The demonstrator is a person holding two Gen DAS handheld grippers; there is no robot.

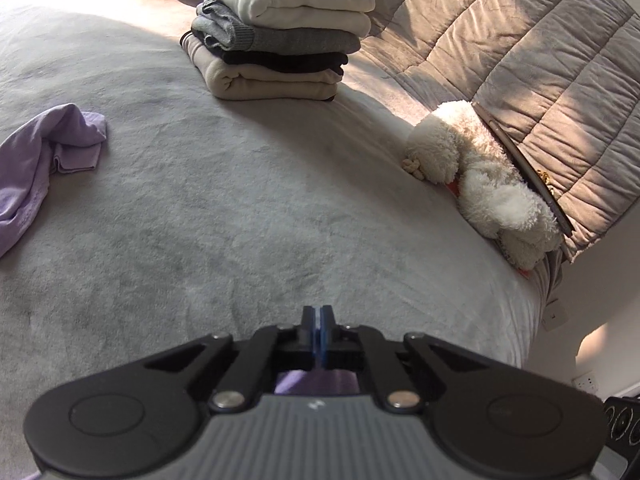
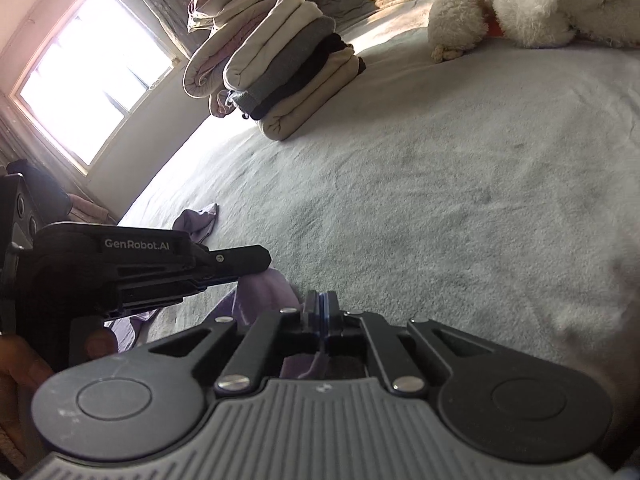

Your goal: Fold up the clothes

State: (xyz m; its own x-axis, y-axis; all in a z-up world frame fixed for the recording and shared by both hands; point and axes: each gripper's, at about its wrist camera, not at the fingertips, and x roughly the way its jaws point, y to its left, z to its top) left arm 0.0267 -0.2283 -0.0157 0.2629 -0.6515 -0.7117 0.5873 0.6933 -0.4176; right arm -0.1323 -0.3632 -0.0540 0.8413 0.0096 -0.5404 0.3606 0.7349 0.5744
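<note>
A lilac garment lies crumpled at the left of the grey bed cover. Part of it shows under my left gripper, whose blue pads are pressed together. In the right wrist view the left gripper comes in from the left, held by a hand, with the lilac garment drawn up in a peak to its tip. My right gripper is shut too, and lilac cloth meets its fingers and hangs beneath them. A stack of folded clothes stands at the far side.
A white plush toy lies at the right edge of the bed against a grey quilt. Pinkish folded bedding sits behind the stack, and a bright window is on the left wall.
</note>
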